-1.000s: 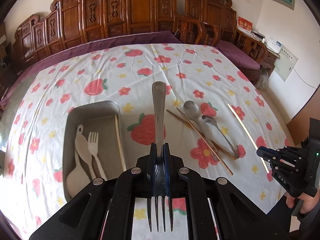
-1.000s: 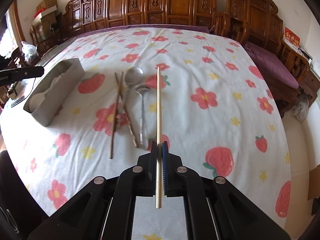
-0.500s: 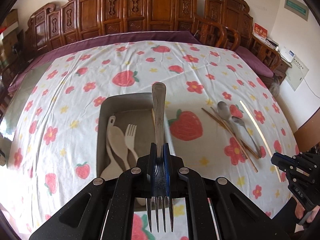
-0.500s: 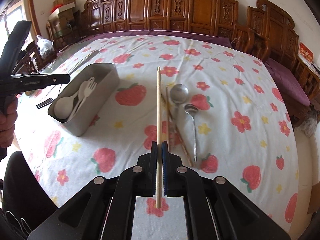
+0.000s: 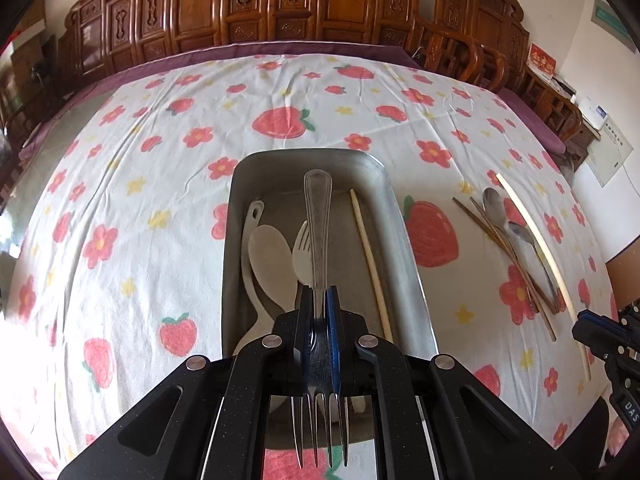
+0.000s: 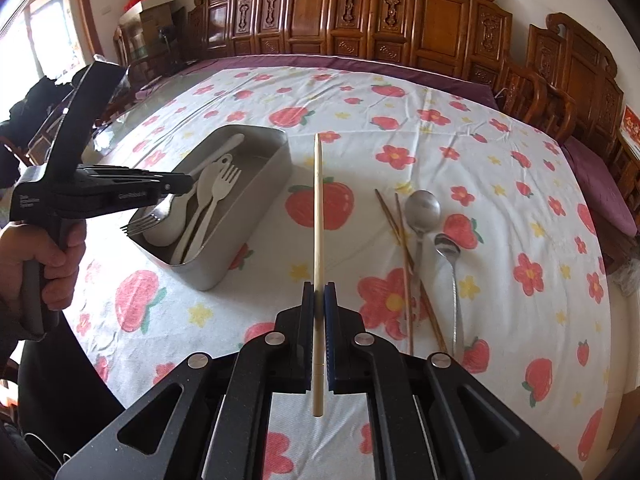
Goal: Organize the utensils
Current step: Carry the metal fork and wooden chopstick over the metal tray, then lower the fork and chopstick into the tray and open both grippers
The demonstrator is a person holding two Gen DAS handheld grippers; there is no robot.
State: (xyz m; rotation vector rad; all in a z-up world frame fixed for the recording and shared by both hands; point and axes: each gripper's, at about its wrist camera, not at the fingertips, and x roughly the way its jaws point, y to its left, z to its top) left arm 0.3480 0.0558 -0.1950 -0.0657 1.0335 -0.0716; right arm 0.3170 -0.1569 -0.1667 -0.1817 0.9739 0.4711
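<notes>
Inside metal tray [image 5: 404,240]: pale spoon [image 5: 270,258], fork [image 6: 218,196], chopstick [image 5: 370,258]; grippers clamp steel fork [image 5: 318,240], chopstick

The left gripper [image 5: 320,300] is a matte black, faintly speckled plastic body with two flat linkage arms fanning out toward the camera, each pinned by round silver screws and pierced by a triangular cutout. Its fingers [image 5: 333,320] carry blue pads. The right gripper [image 6: 318,300] is built the same: black speckled shell, four silver screws, blue ribbed pads. From the right wrist view, the left one shows a black pistol-style handle with small white lettering along its side, gripped by a hand [image 6: 48,256]; dark clothing sits below it
</notes>
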